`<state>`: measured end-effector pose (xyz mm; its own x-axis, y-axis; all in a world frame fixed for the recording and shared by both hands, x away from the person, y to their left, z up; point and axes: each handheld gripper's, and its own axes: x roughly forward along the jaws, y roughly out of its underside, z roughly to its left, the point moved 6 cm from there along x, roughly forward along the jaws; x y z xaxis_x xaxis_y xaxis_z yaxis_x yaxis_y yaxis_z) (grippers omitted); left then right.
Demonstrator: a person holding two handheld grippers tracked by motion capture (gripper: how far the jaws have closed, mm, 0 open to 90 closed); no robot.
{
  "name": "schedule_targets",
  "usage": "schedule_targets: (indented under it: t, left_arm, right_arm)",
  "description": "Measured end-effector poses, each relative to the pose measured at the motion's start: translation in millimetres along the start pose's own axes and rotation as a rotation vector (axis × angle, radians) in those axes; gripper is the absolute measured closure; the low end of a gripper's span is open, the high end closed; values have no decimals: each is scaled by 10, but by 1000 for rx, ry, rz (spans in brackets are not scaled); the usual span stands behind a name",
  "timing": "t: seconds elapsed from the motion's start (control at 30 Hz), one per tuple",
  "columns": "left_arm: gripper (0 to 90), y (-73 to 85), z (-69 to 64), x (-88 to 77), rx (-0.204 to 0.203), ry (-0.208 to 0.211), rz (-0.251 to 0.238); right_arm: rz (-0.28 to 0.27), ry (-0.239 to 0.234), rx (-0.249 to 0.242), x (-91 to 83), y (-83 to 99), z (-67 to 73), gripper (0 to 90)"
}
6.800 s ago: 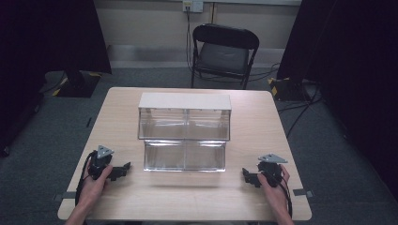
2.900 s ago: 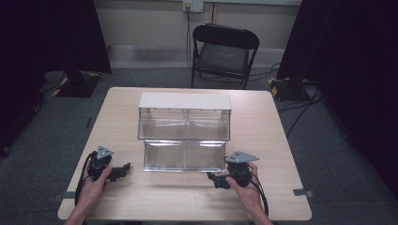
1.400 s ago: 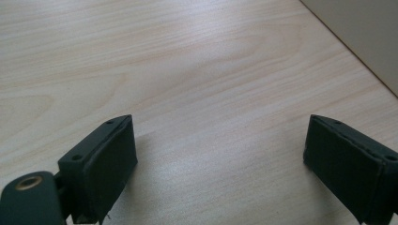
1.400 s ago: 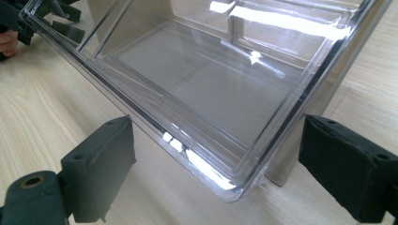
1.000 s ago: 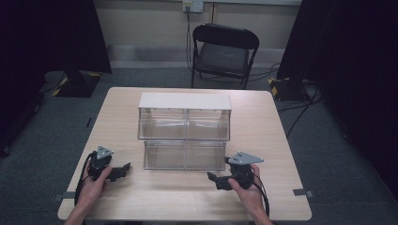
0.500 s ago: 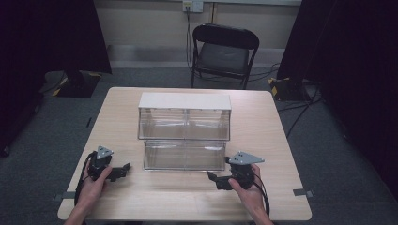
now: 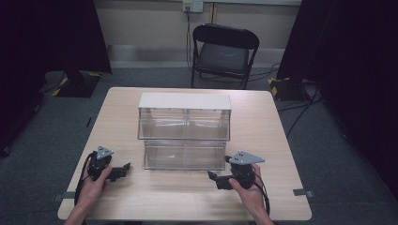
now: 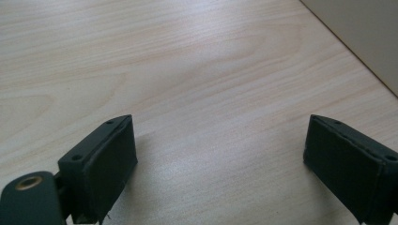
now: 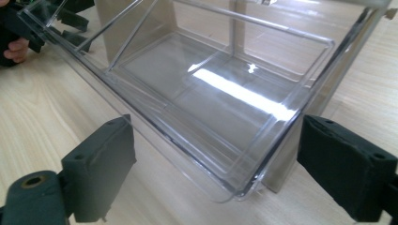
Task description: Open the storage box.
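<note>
Approach step, by the look of it: right tongs [image 9: 216, 164] spread wide just before the clear bin [image 9: 197, 93], mid-surface. Left tongs [image 8: 220, 159] spread, idle, left of bin. Next, likely: ease forward, pinch the lower rim.

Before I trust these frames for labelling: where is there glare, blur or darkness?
Right gripper view: a bright white glare streak lies on the clear lower bin, and the near black jaws look soft. Left gripper view: the table is evenly lit, wood grain crisp, with faint shadow under the jaws. High view: the table is well lit, while the curtains at both sides are nearly black.
</note>
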<state>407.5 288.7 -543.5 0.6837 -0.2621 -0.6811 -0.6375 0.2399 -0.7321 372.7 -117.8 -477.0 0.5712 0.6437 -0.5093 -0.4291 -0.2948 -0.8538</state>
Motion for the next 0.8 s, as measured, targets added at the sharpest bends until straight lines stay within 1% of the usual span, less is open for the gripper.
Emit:
schedule_targets:
  t: [0.8]
  left_arm:
    - [92, 0, 0, 0, 0, 0, 0]
  right_arm:
    - [-2, 16, -29, -31, -27, 13, 126]
